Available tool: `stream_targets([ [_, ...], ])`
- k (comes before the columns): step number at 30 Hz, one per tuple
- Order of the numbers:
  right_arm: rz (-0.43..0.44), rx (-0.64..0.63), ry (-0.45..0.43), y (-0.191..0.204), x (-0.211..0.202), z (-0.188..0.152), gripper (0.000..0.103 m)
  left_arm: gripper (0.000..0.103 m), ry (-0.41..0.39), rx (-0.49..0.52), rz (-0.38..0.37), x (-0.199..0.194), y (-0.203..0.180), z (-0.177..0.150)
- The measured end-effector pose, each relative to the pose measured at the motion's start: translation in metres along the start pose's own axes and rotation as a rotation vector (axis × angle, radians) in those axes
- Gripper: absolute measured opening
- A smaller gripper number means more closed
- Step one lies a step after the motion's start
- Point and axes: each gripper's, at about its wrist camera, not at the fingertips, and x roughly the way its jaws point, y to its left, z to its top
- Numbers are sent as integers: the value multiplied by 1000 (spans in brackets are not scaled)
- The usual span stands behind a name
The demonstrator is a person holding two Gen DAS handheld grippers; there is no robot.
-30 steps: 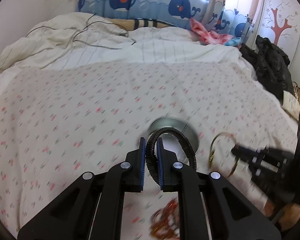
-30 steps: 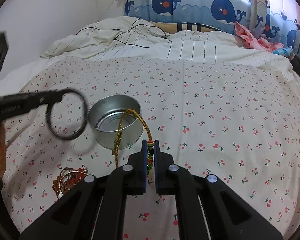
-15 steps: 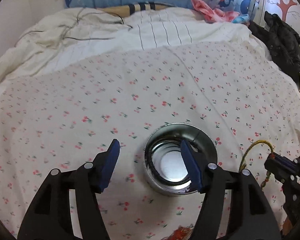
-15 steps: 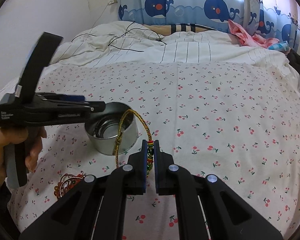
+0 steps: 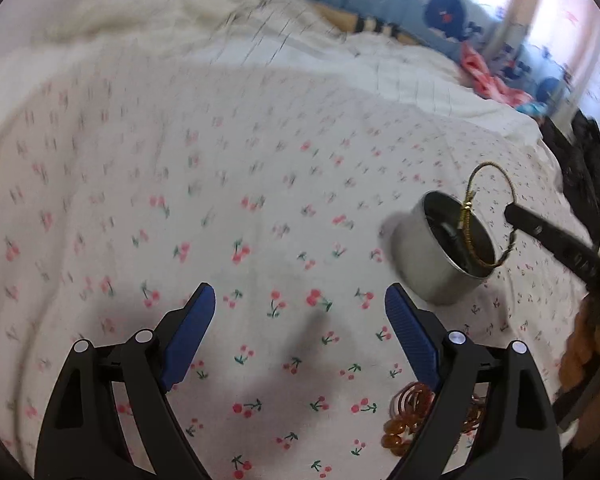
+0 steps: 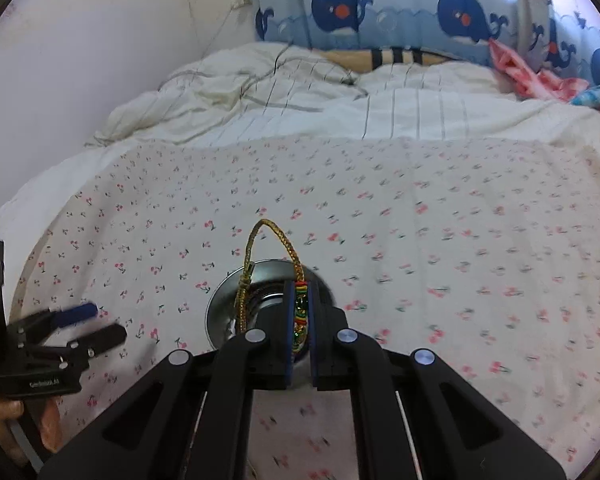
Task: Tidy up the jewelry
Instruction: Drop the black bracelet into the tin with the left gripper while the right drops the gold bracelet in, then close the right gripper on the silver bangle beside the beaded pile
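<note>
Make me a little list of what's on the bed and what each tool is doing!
place: bed sheet with cherry print
tin: round metal tin, dark ring inside
right tool: shut on gold braided bracelet, above the tin
left tool: jaws opening, nothing between them
left to sort: amber bead jewelry on the sheet

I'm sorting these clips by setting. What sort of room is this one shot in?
Most likely a bedroom, perhaps a child's. The work happens on a bed with a cherry-print sheet, a rumpled white duvet lies at its head, and a whale-pattern curtain hangs behind it.
</note>
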Motion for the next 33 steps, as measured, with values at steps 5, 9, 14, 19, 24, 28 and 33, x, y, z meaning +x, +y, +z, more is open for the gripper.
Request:
stream_targets([
  [5, -38, -100, 119, 12, 28, -12, 16, 87, -32, 46, -2, -7, -9, 2],
  [9, -99, -139, 2, 12, -3, -16, 67, 88, 15, 117, 1, 0, -24, -4],
  [14, -86, -179, 15, 8, -47, -49, 70, 88, 49, 183, -12, -2, -34, -10],
  [19, -106, -158, 131, -8, -51, -98, 70, 88, 111, 254, -114, 1, -50, -20],
  [24, -98, -212, 111, 5, -46, -99, 70, 88, 112, 348, -105, 3, -66, -30],
  [28, -142, -315, 127, 24, -27, -98, 70, 88, 122, 260, -73, 5, -52, -25],
  [33, -149, -365, 143, 29, -16, -105, 70, 88, 119, 233, -65, 7, -45, -21],
])
